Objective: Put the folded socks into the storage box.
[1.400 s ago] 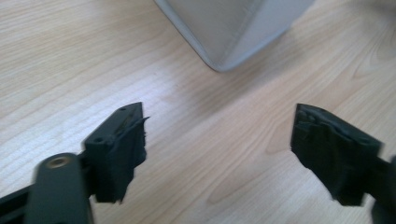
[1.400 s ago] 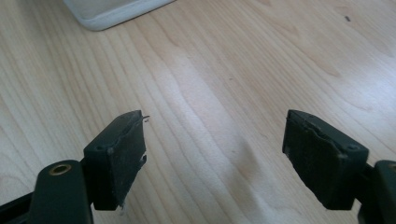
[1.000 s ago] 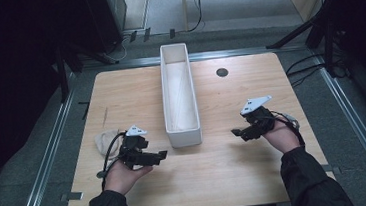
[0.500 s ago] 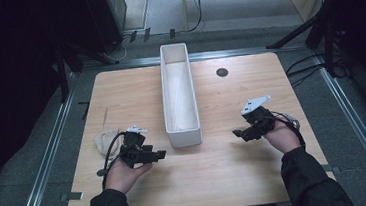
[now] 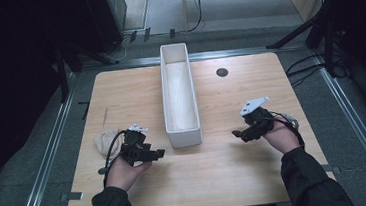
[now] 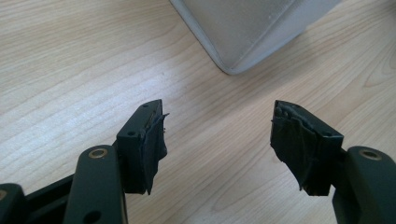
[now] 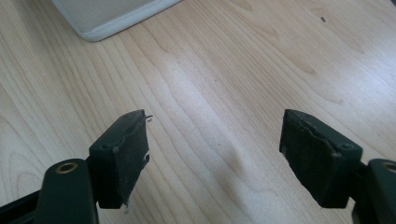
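Dark sleeves; each black claw [image 5: 160,154] trails a cable, its pads [image 6: 154,142] wrapped in frayed tape

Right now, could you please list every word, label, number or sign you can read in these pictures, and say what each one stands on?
None: there is no readable text in these pictures.
The long white bin, the wooden table, the beige cloth and both grippers, left gripper and right gripper, bear no lettering that I can see.

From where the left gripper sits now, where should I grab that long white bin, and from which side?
Take the white bin by its near short end wall, one of the fingers inside and one outside, coming down from above. That rim is thin, upright and nearest the left gripper, whose open jaws hold nothing.
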Demonstrator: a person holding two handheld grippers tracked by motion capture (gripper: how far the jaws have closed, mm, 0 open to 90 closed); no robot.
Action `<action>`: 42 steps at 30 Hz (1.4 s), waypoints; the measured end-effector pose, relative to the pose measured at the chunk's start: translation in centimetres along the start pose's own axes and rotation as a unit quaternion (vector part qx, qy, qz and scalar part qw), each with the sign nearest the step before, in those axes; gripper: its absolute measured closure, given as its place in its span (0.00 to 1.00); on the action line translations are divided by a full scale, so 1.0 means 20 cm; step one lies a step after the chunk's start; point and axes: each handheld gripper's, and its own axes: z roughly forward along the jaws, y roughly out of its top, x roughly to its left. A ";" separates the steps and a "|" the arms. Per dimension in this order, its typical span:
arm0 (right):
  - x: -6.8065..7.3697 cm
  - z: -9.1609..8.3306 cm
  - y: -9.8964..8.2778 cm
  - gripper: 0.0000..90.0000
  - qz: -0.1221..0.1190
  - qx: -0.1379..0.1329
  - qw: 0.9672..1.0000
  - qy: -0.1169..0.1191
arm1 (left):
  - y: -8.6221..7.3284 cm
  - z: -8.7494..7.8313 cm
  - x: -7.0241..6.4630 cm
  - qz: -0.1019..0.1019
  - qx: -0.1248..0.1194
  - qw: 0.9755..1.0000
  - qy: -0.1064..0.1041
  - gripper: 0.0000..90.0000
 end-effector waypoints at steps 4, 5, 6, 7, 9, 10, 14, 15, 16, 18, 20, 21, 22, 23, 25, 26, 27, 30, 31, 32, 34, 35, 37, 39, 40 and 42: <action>0.00 0.00 0.00 0.26 0.002 0.001 1.000 0.006 | 0.00 -0.01 0.01 -0.005 -0.005 1.000 0.000 0.39; 0.00 0.01 0.00 0.25 0.009 -0.004 1.000 0.013 | 0.00 -0.02 0.01 -0.004 -0.009 1.000 -0.001 0.39; 0.00 0.00 0.00 0.25 0.013 -0.007 1.000 0.019 | -0.01 -0.03 0.02 -0.007 -0.013 1.000 -0.004 0.39; -0.01 0.00 0.00 0.25 0.016 -0.010 1.000 0.020 | -0.01 -0.03 0.02 -0.010 -0.017 1.000 -0.006 0.39; 0.00 0.00 0.00 0.25 0.017 -0.010 1.000 0.020 | -0.01 -0.04 0.02 -0.012 -0.015 1.000 -0.004 0.39; 0.00 0.00 0.00 0.25 0.017 -0.008 1.000 0.021 | -0.01 -0.04 0.02 -0.014 -0.013 1.000 -0.004 0.39; 0.00 0.01 0.00 0.25 0.016 -0.001 1.000 0.018 | -0.01 -0.03 0.04 -0.023 -0.004 1.000 -0.005 0.39; 0.00 0.01 0.00 0.25 0.015 0.001 1.000 0.019 | -0.01 -0.03 0.05 -0.026 -0.003 1.000 -0.004 0.38; 0.00 0.01 0.00 0.25 0.015 0.001 1.000 0.019 | -0.01 -0.03 0.05 -0.026 -0.003 1.000 -0.004 0.38; 0.00 0.02 -0.01 0.25 0.017 0.004 1.000 0.019 | -0.01 -0.03 0.06 -0.033 0.005 0.999 -0.002 0.38; 0.00 0.02 -0.01 0.25 0.018 0.006 1.000 0.018 | -0.01 -0.03 0.08 -0.035 0.007 0.999 0.003 0.38; 0.00 0.02 -0.01 0.25 0.016 0.006 1.000 0.018 | 0.00 -0.03 0.08 -0.036 0.007 0.999 0.006 0.38; 0.00 0.03 -0.01 0.25 0.015 0.007 1.000 0.018 | 0.00 -0.03 0.09 -0.037 0.007 0.999 0.007 0.38; 0.00 0.03 -0.01 0.25 0.014 0.008 1.000 0.019 | 0.00 -0.03 0.10 -0.038 0.006 0.999 0.011 0.38; 0.00 0.03 -0.01 0.25 0.016 0.010 1.000 0.019 | 0.01 -0.03 0.10 -0.038 0.004 0.999 0.015 0.38; 0.00 0.03 -0.01 0.25 0.015 0.012 1.000 0.019 | 0.02 -0.03 0.12 -0.044 0.003 0.999 0.016 0.38; 0.00 0.03 -0.01 0.25 0.016 0.013 1.000 0.018 | 0.03 -0.03 0.13 -0.049 0.000 0.999 0.016 0.38; 0.00 0.03 -0.01 0.24 0.016 0.015 1.000 0.017 | 0.05 -0.03 0.14 -0.052 0.005 0.998 0.030 0.38; 0.00 0.03 -0.01 0.24 0.018 0.015 1.000 0.017 | 0.06 -0.03 0.14 -0.051 0.005 0.998 0.032 0.37; 0.00 0.03 -0.01 0.24 0.018 0.016 1.000 0.017 | 0.06 -0.03 0.15 -0.057 0.002 0.998 0.028 0.37; 0.00 0.03 -0.01 0.24 0.018 0.017 1.000 0.016 | 0.08 -0.04 0.15 -0.056 0.003 0.998 0.026 0.37; 0.00 0.03 -0.01 0.24 0.017 0.017 1.000 0.016 | 0.08 -0.04 0.16 -0.056 0.004 0.998 0.029 0.37; 0.00 0.04 -0.01 0.24 0.017 0.019 1.000 0.015 | 0.10 -0.06 0.18 -0.060 0.002 0.998 0.032 0.37; 0.00 0.03 -0.01 0.24 0.016 0.020 1.000 0.015 | 0.10 -0.08 0.21 -0.066 0.000 0.997 0.035 0.37; 0.00 0.03 -0.01 0.24 0.016 0.020 1.000 0.015 | 0.10 -0.09 0.23 -0.069 -0.003 0.997 0.040 0.37; 0.00 0.03 -0.02 0.24 0.019 0.020 1.000 0.014 | 0.10 -0.11 0.27 -0.080 -0.003 0.996 0.047 0.38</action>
